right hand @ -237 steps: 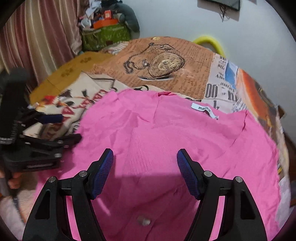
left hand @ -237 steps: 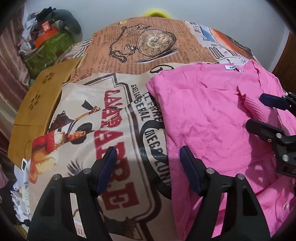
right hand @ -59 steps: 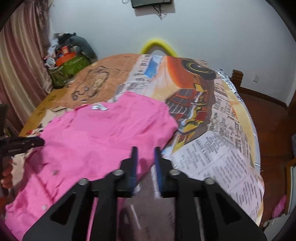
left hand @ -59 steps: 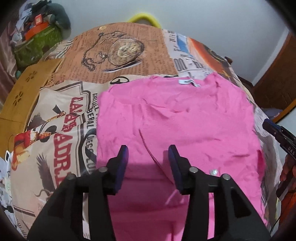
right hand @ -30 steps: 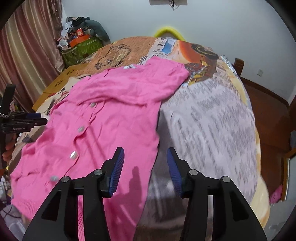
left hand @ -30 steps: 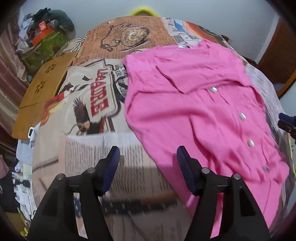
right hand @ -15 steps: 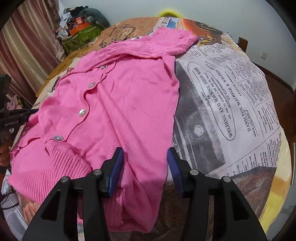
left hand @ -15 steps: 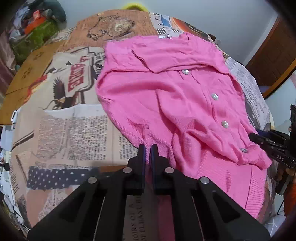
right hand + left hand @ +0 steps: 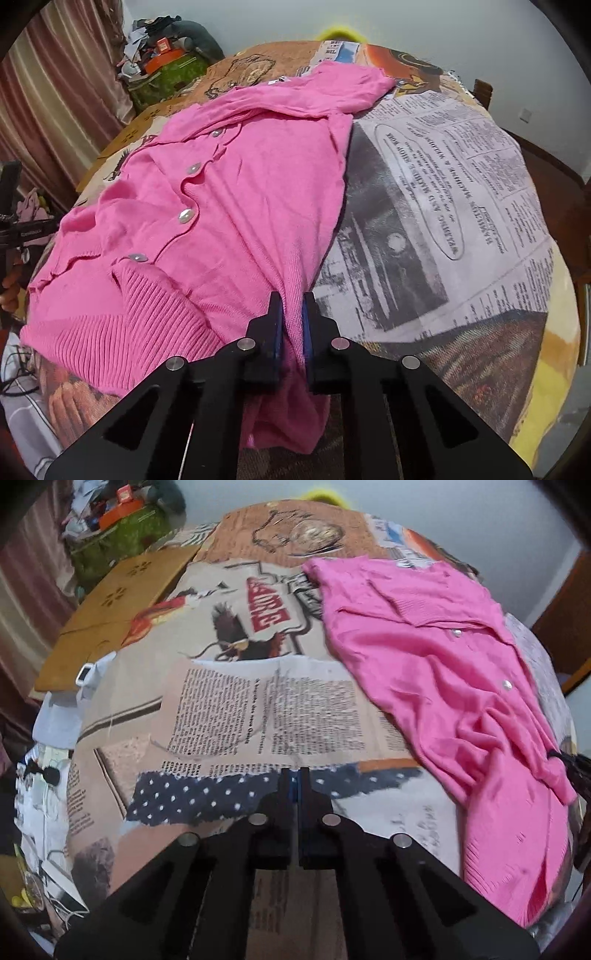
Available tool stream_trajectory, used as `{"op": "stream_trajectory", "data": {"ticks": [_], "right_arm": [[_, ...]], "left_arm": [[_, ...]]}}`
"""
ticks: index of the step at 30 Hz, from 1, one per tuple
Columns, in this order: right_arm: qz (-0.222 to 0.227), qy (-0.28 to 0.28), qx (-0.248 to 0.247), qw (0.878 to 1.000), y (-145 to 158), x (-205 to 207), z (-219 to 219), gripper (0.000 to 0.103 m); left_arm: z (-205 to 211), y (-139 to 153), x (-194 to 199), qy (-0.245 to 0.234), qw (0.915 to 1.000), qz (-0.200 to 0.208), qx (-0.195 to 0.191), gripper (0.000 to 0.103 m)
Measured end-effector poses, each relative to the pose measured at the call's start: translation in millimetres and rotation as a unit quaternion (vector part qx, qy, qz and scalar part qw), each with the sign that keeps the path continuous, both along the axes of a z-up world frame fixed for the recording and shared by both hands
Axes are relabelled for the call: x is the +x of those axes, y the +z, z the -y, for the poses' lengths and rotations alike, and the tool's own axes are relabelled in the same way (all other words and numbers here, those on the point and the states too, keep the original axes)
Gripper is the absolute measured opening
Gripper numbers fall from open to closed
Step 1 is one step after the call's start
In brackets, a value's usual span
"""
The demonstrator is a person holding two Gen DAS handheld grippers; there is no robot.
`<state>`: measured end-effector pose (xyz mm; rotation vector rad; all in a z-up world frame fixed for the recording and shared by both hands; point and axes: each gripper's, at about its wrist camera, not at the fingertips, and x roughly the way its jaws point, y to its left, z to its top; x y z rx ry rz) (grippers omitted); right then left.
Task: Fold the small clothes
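Right wrist view: we read the newsprint-patterned cloth (image 9: 461, 206) covering the counter — an oval panel carries upside-down lettering, with "WEDDING" the only word we can make out with any confidence. A small white neck label (image 9: 277, 80) sits at the far collar of the pink cardigan (image 9: 236, 192); its text is too small to read. The right gripper (image 9: 292, 312) has just been closing, and its blue pads (image 9: 277, 332) now pinch a fold of the cardigan's near right hem, the knit bunched between them. The cardigan lies button-side up across the left half of the counter, four pale buttons (image 9: 185, 215) in a row, the ribbed hem nearest us.

Left wrist view: red block letters (image 9: 266, 605) by an eagle print are partly legible — "ADR" at most. The left gripper (image 9: 294, 786) is fully closed with nothing between its fingers, poised over the polka-dot patch (image 9: 207, 799), well apart from the cardigan (image 9: 443, 672) lying to its right.
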<state>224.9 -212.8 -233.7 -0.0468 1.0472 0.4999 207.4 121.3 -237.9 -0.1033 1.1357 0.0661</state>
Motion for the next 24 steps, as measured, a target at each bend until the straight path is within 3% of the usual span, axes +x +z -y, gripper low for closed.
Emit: {"op": "stream_trajectory", "data": {"ticks": [4, 8, 13, 16, 17, 18, 20, 24], "right_arm": [[0.003, -0.007, -0.005, 1.000, 4.4, 2.2, -0.8, 0.011], [0.021, -0.017, 0.000, 1.000, 17.6, -1.5, 1.0, 0.018], [0.033, -0.024, 0.005, 0.999, 26.2, -6.0, 7.3, 0.024], [0.018, -0.029, 0.013, 0.999, 20.8, -5.6, 11.1, 0.024], [0.013, -0.030, 0.015, 0.999, 18.5, -5.3, 11.6, 0.024], [0.008, -0.031, 0.015, 0.999, 16.2, -5.8, 11.8, 0.024], [0.000, -0.030, 0.015, 0.999, 11.7, -7.1, 11.4, 0.024], [-0.006, -0.025, 0.011, 1.000, 8.1, -9.6, 10.6, 0.024]], "left_arm": [[19.2, 17.6, 2.8, -0.024, 0.9995, 0.017, -0.006, 0.014], [47.1, 29.3, 10.6, -0.055, 0.9976, 0.032, -0.026, 0.037], [84.9, 34.4, 14.4, -0.106, 0.9922, 0.044, -0.050, 0.044], [98.0, 24.6, 18.3, -0.117, 0.9915, 0.032, -0.048, 0.043], [101.5, 20.1, 18.7, -0.118, 0.9918, 0.026, -0.043, 0.031], [102.6, 14.6, 19.6, -0.117, 0.9922, 0.019, -0.039, 0.005], [98.0, 10.5, 18.1, -0.108, 0.9929, 0.014, -0.046, 0.003], [81.6, 29.3, 0.1, -0.093, 0.9934, 0.051, -0.045, 0.003]]}}
